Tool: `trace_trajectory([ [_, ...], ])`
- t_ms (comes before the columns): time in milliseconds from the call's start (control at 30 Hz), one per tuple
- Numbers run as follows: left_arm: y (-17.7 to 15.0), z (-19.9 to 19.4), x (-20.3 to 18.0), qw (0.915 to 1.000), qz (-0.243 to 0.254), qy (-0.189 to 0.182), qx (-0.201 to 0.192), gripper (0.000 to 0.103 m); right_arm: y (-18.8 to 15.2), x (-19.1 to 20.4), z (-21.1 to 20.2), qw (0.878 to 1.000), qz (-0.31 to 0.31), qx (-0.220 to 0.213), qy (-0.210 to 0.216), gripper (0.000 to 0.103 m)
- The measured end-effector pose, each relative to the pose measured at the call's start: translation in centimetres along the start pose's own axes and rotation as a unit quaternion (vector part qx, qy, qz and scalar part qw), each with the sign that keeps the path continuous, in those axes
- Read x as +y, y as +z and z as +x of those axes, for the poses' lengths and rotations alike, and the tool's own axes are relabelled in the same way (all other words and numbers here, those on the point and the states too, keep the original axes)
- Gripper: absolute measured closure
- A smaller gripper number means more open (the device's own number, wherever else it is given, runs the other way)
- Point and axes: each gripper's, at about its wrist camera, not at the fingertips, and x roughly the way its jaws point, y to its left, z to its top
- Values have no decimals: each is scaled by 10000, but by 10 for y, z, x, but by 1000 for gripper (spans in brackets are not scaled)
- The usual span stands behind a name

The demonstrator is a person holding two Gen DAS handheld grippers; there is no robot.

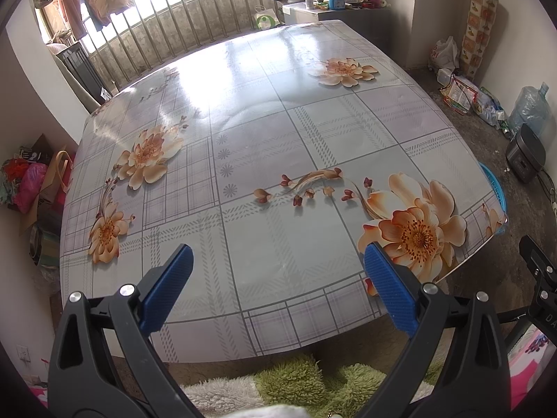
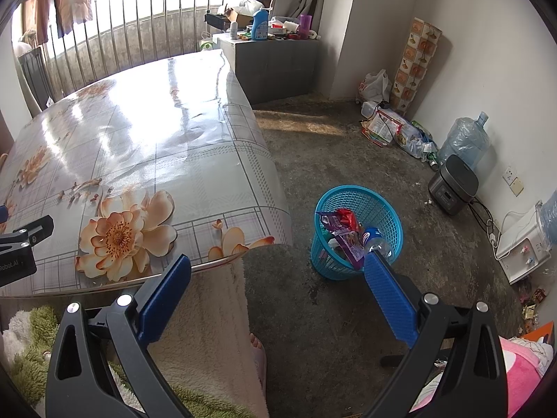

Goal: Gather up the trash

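Note:
A blue mesh trash basket [image 2: 379,209] stands on the floor right of the table; its rim peeks past the table edge in the left wrist view [image 1: 496,188]. Inside lie a purple snack wrapper [image 2: 344,240], a red wrapper [image 2: 344,216] and a clear plastic bottle [image 2: 377,242]. My right gripper [image 2: 276,264] is open and empty, above the floor just in front of the basket. My left gripper [image 1: 278,256] is open and empty over the near edge of the table [image 1: 271,132], whose floral cloth shows no trash on it.
A grey cabinet [image 2: 275,59] with a blue detergent bottle [image 2: 259,24] stands beyond the table. Bags and packets [image 2: 390,125], a water jug [image 2: 464,139], a rice cooker [image 2: 452,188] and a dispenser [image 2: 525,244] line the right wall. A fuzzy blanket [image 2: 209,331] lies below.

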Motion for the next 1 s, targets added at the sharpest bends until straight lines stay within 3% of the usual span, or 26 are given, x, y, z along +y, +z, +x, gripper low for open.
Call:
trace_trajectory([
  [1000, -1, -1, 0, 10000, 2, 9, 3, 9, 1, 2, -1, 10000, 8, -1, 17, 6],
])
